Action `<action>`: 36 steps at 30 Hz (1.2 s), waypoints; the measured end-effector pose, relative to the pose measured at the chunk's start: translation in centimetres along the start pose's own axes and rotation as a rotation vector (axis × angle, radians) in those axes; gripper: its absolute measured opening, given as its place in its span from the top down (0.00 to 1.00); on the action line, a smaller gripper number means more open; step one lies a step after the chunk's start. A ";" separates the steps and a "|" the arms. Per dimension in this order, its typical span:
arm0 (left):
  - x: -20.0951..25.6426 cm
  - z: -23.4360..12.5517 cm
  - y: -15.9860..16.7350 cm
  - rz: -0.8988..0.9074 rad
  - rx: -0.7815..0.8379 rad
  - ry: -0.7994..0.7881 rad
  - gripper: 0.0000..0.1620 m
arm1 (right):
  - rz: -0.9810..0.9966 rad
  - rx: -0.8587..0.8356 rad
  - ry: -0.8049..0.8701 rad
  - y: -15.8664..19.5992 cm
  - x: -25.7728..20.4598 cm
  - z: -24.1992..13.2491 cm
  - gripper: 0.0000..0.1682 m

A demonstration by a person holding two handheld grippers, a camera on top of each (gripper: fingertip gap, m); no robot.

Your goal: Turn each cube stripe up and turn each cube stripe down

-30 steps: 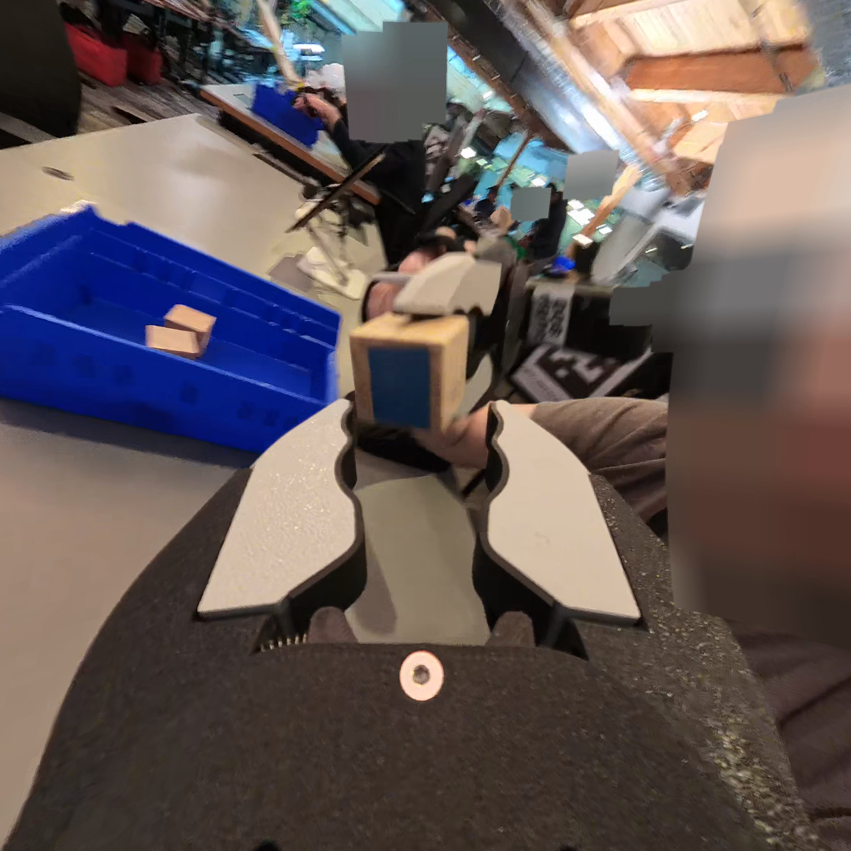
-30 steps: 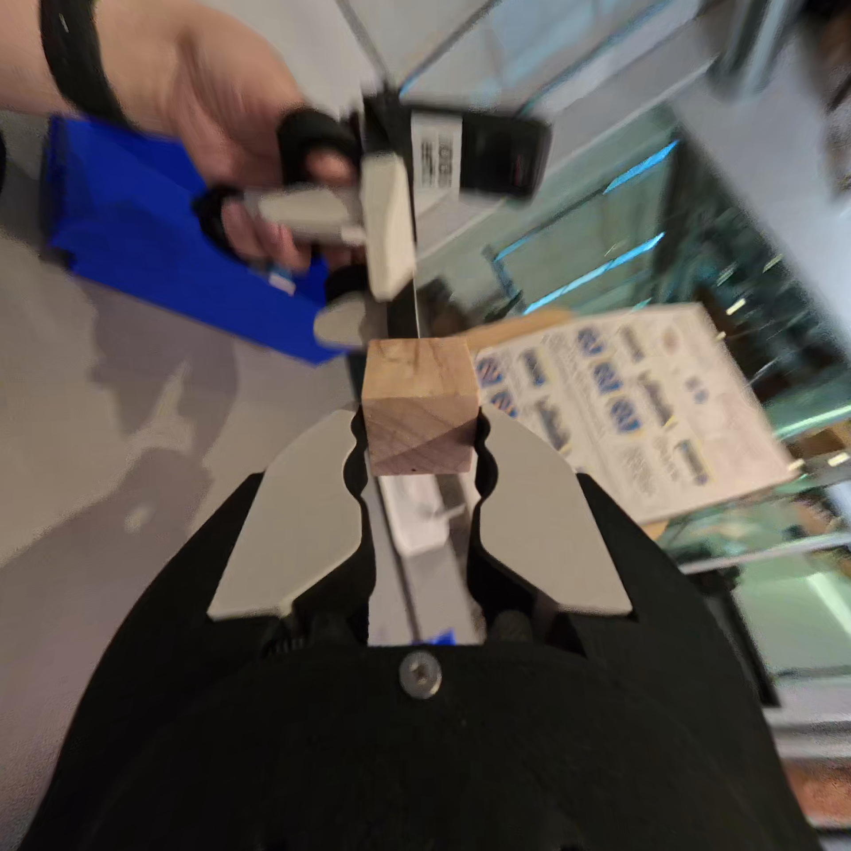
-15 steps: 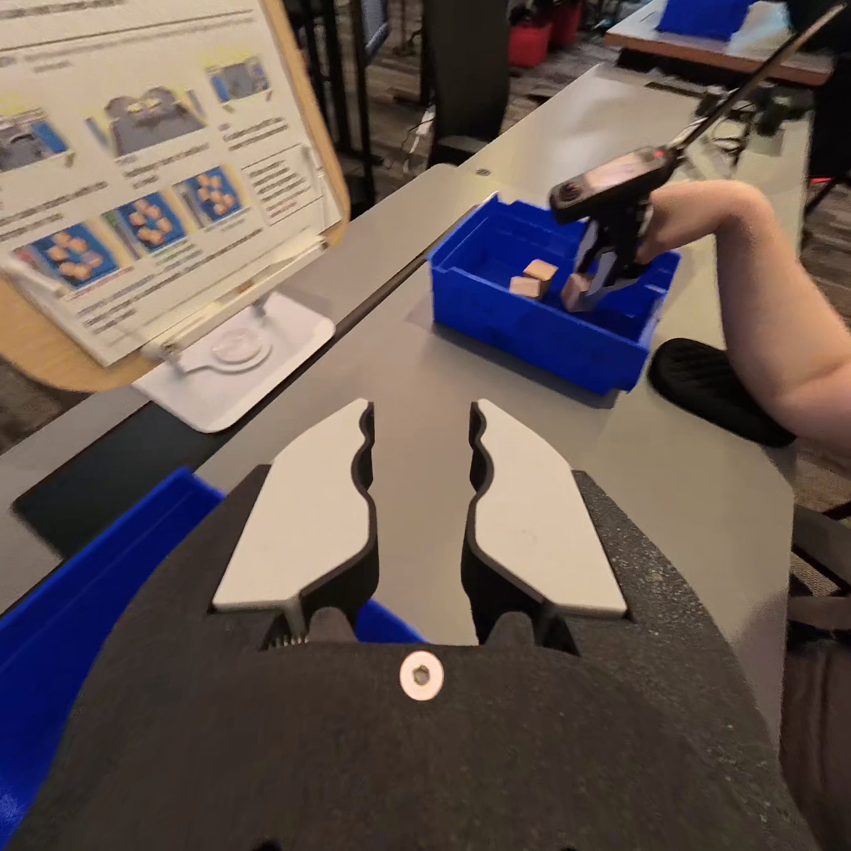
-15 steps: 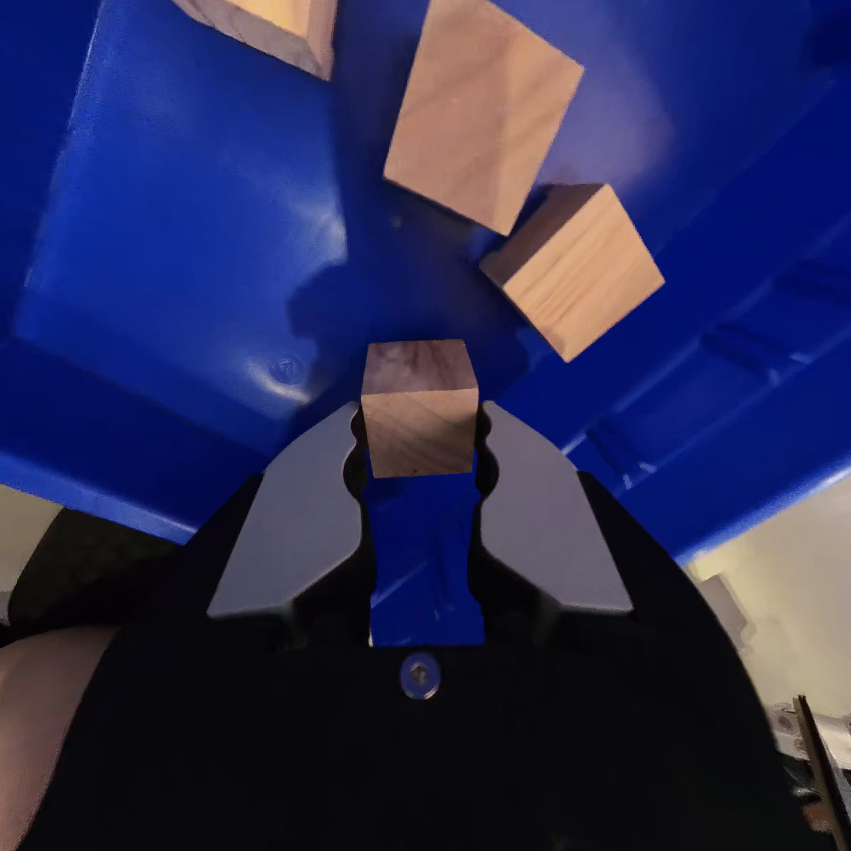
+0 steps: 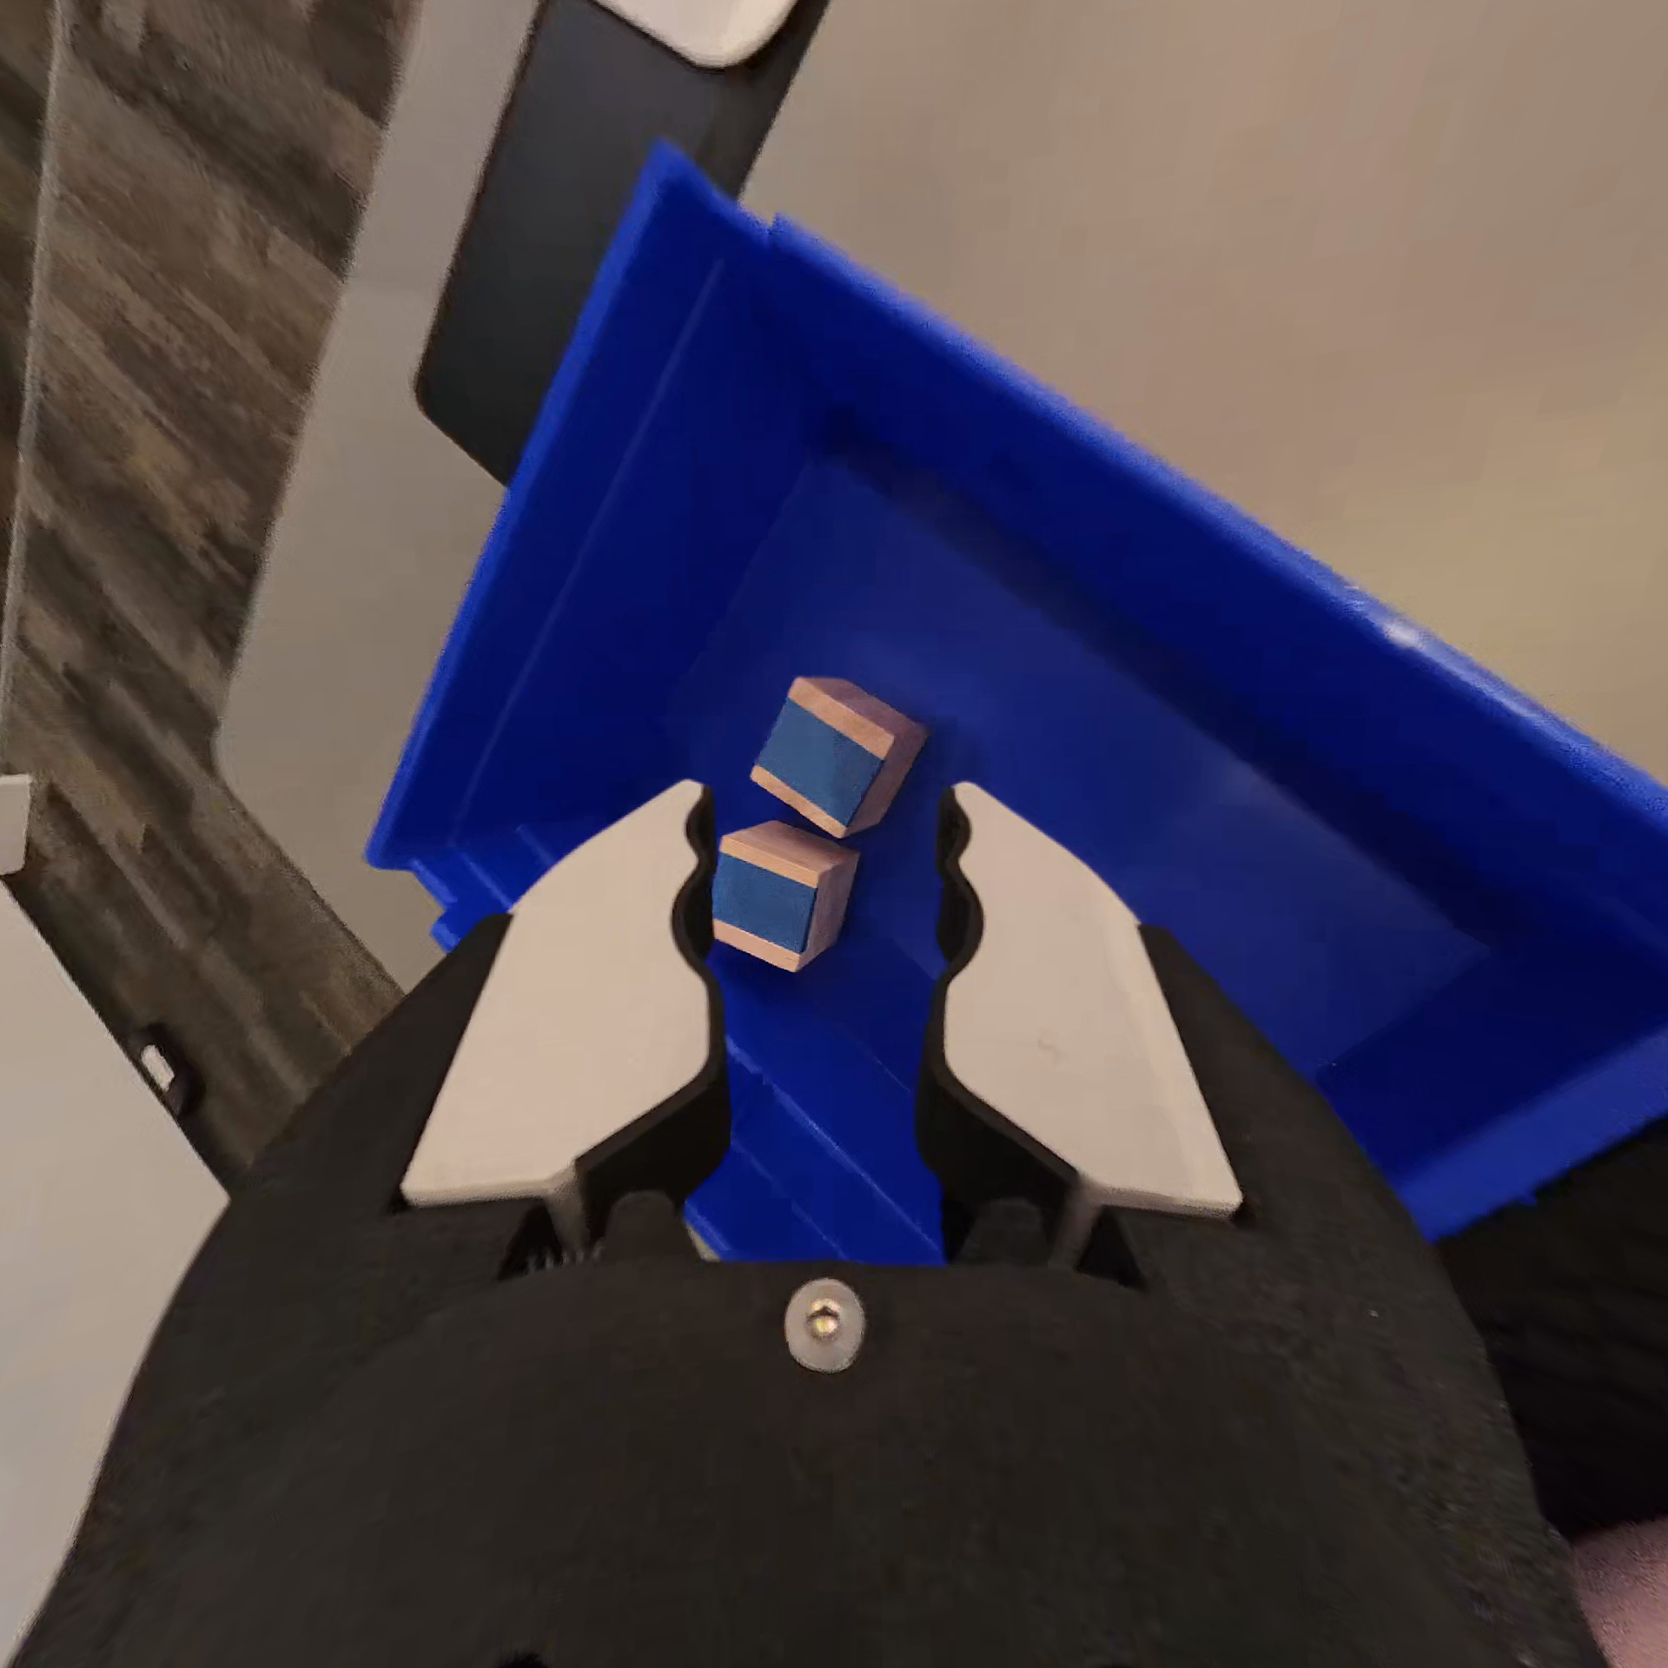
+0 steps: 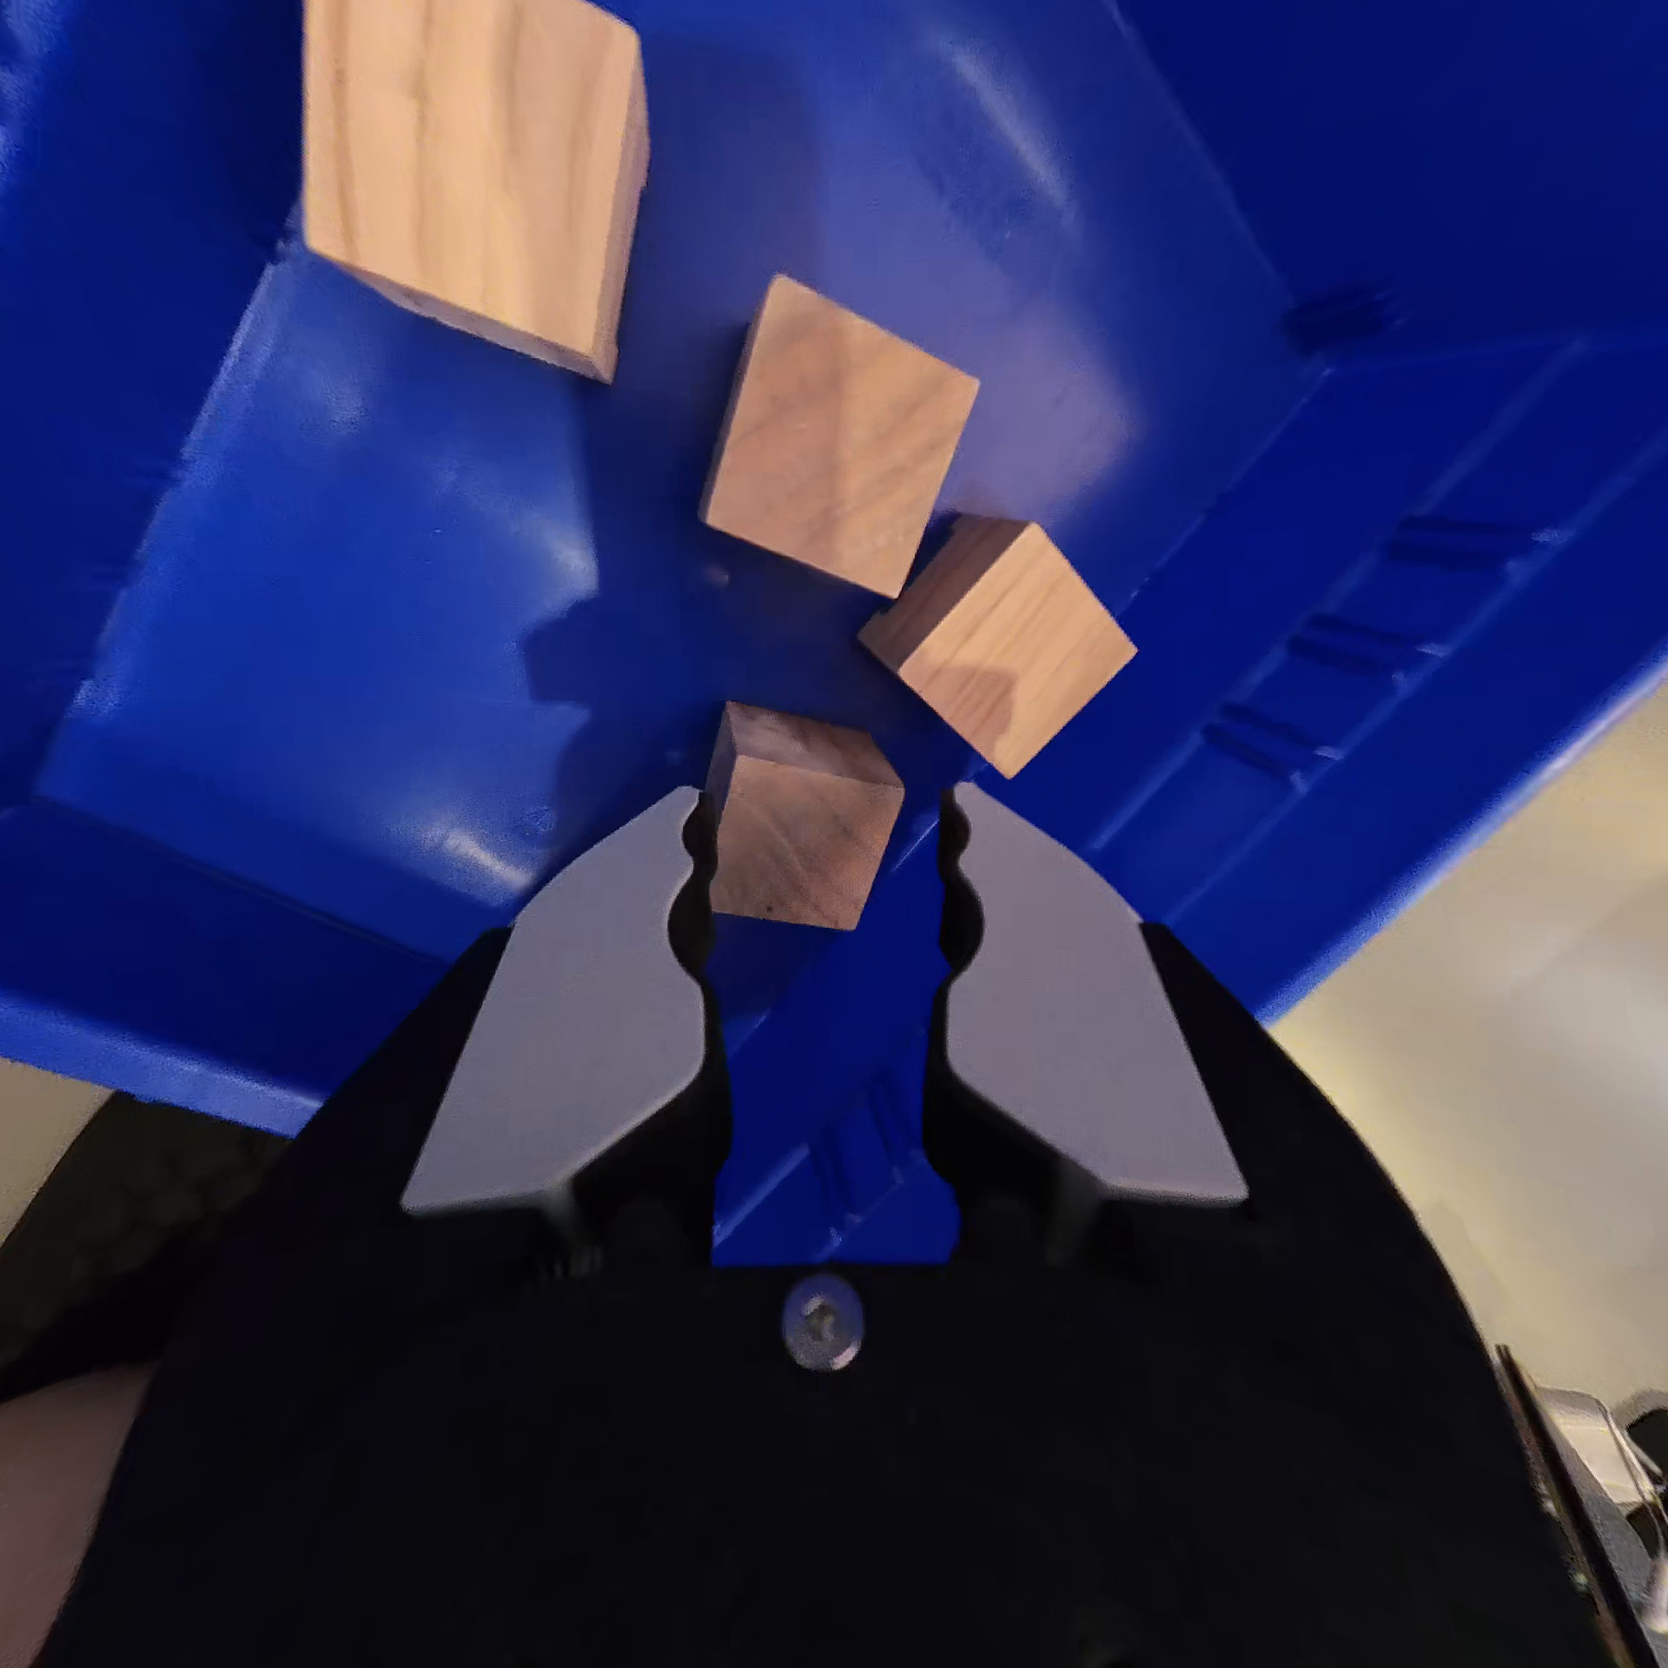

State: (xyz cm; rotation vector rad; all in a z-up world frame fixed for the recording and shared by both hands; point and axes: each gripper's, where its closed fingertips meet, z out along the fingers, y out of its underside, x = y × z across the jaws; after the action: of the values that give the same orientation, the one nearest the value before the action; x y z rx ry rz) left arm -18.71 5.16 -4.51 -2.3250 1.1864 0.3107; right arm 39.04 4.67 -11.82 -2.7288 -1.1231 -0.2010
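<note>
Blue bin [image 5: 1128,505]: sitting on a grey table [image 5: 1264,180], holding two striped cubes, stripes facing up.
Left gripper [image 5: 821,812]: hovering above that bin, jaws spread, gripping nothing; near striped cube [image 5: 781,894] showing between its tips, far striped cube [image 5: 835,754] just beyond.
Right gripper [image 6: 821,812]: jaws parted inside the second bin [image 6: 316,587]; dark cube [image 6: 803,830] lying loose against its left finger.
Plain cubes: three resting beyond, first [image 6: 469,180], second [image 6: 835,433], third [image 6: 1002,645].
</note>
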 end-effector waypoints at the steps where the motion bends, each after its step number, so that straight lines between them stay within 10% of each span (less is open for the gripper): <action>1: 0.2 0.9 0.4 0.007 -0.027 0.027 0.71 | -0.003 0.011 0.004 -0.1 0.0 -0.3 0.70; 36: 0.7 9.9 3.4 0.072 -0.171 0.236 0.61 | -0.125 0.075 -0.035 -0.5 -2.7 -3.7 0.71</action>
State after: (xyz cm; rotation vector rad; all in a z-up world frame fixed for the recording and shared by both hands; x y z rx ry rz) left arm -20.76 8.28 -14.31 -2.5254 1.4071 0.1714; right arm 36.55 2.40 -8.67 -2.6088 -1.2853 -0.1253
